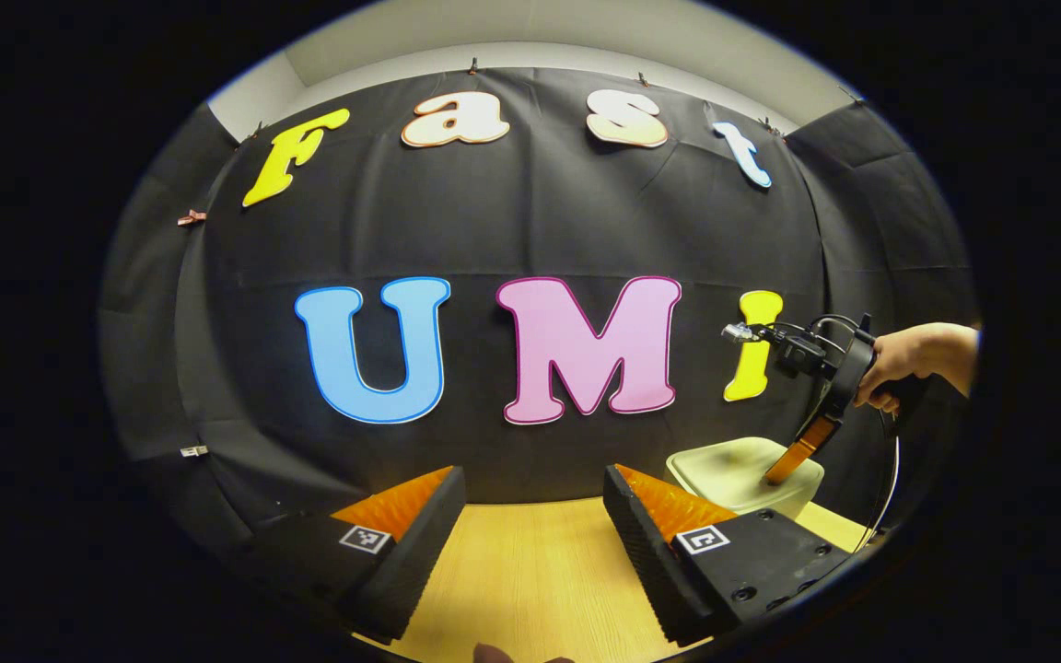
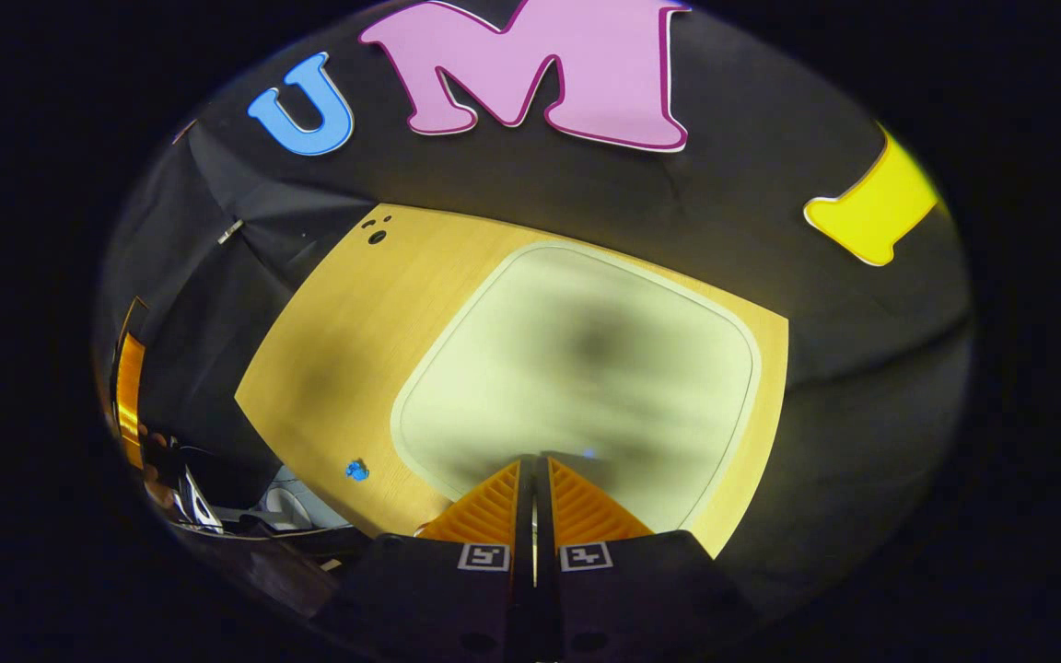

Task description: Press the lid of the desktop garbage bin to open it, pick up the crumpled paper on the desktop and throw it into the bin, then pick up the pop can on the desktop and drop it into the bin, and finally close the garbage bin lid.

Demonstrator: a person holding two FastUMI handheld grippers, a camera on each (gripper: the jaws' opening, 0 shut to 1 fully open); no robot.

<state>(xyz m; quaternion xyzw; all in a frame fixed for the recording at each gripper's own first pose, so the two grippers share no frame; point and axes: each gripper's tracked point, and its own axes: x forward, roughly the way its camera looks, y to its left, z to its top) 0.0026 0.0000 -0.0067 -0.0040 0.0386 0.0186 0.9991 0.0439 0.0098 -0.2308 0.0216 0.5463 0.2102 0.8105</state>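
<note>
Pressing step: right tongs [image 2: 534, 465] are closed together, tips down on the bin lid [image 2: 586, 368], near its front edge, so both fingers act as one blunt pusher. Lid looks flat and closed, so likely not released yet. Bin [image 1: 738, 474] sits on the table [image 1: 530, 562], near the back wall. Left tongs [image 1: 530, 488] wait spread apart and empty, left of the bin, ready for the paper.

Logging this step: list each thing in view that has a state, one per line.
Bin lid: down, closed flat on the bin.
Right gripper: shut on nothing, tips at the lid's near edge.
Left gripper: open, holding nothing, above the table.
</note>
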